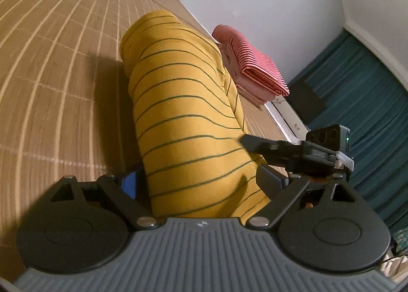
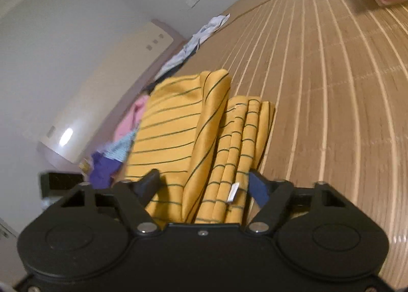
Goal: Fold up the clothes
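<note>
Left gripper [image 1: 196, 177] spread wide around the near end of the folded yellow striped shirt [image 1: 183, 113], blue pad on the left, black finger on the right, neither visibly pressing the cloth. Shirt lying folded on the woven mat [image 1: 58, 62], running away from the gripper toward the far edge. Just right of the shirt, the right gripper [image 1: 248, 142] reaching in from the side, its tip against the shirt's right edge. Farther off, near the wall, a stack of folded clothes [image 1: 252, 72] (red-and-white stripes on top, pink beneath). Teal curtain [image 1: 362, 103] at the far right.

From the right wrist view: right gripper [image 2: 204, 185] partly spread, folded layers of the yellow striped shirt [image 2: 178, 134] between its fingers, with gaps at both sides (no clamping to be seen); small white tag on a near fold. Left of the shirt, a loose heap of clothes [image 2: 119, 146] in pink, pale blue and purple; beyond it a light crumpled garment [image 2: 201, 37] at the mat's edge. Woven mat [image 2: 331, 88] stretching right and far.
</note>
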Demonstrator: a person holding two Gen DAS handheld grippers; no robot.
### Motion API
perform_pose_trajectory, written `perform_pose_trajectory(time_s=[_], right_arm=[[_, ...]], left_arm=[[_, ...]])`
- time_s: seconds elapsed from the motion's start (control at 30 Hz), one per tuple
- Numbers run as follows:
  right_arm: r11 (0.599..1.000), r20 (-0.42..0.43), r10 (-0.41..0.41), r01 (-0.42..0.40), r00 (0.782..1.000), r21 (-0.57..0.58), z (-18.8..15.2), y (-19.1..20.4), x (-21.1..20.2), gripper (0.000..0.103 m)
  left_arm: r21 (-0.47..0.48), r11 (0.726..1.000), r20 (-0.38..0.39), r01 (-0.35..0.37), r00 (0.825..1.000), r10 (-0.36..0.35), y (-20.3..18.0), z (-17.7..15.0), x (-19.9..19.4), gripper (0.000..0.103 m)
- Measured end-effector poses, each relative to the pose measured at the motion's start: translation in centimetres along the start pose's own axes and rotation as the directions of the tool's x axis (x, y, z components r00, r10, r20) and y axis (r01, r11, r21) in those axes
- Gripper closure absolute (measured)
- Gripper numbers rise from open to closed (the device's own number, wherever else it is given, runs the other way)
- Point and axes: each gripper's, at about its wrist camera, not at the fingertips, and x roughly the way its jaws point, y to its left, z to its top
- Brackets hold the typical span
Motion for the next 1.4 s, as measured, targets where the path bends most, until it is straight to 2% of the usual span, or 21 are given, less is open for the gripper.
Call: perform_pose_trajectory(time_s=[0.03,0.07,0.1,0.2,0.37,0.63,0.87,1.07,1.27,1.4], right_arm=[[1.000,0.000,-0.007,0.007,1.000,-0.004,0.0,0.0,0.4,0.051],[1.000,0.000,-0.002,0.002,1.000,-0.006,0.0,0.0,0.8,0.057],[1.000,0.002,0.008,-0.008,1.000,-0.009,0.0,-0.1,1.3,0.059],[1.000,0.020,0.028,-0.028,0.999,-0.015,0.1,0.3,1.3,0.069],[0.997,0.063,0.055,-0.052,0.997,-0.054,1.3,1.7,-1.1,0.071],[0.993,0.208,0.056,-0.033,0.977,-0.113,6.7,1.9,-10.4,0.071],[0.982,0.357,-0.018,0.084,0.934,-0.168,14.8,0.8,-19.0,0.071],[0.968,0.435,-0.091,0.182,0.896,-0.173,23.4,-1.8,-23.2,0.071],[0.957,0.481,-0.176,0.263,0.859,-0.119,30.7,-6.3,-22.8,0.071],[0.956,0.490,-0.227,0.289,0.841,-0.053,32.0,-11.2,-21.5,0.071]], left_arm=[[0.005,1.000,0.002,-0.008,1.000,0.008,-0.1,0.0,0.2,0.011],[0.004,1.000,0.005,-0.019,1.000,0.019,-0.2,0.0,0.2,0.016],[0.001,0.999,0.004,-0.034,0.999,0.034,-0.2,0.1,0.3,0.029],[-0.023,0.999,-0.006,-0.042,0.999,0.042,-0.4,0.6,0.0,0.041],[0.030,0.999,-0.038,-0.032,0.999,0.033,-4.5,2.6,0.4,0.043],[0.143,0.989,-0.039,0.034,0.999,-0.029,-14.3,9.3,4.9,0.043],[0.217,0.972,-0.026,0.086,0.996,-0.083,-22.9,16.8,12.2,0.043],[0.243,0.961,-0.021,0.129,0.992,-0.127,-27.3,24.0,20.2,0.043],[0.207,0.969,-0.044,0.132,0.991,-0.126,-27.2,29.1,29.5,0.043],[0.168,0.979,-0.074,0.116,0.992,-0.105,-24.6,29.8,35.4,0.043]])
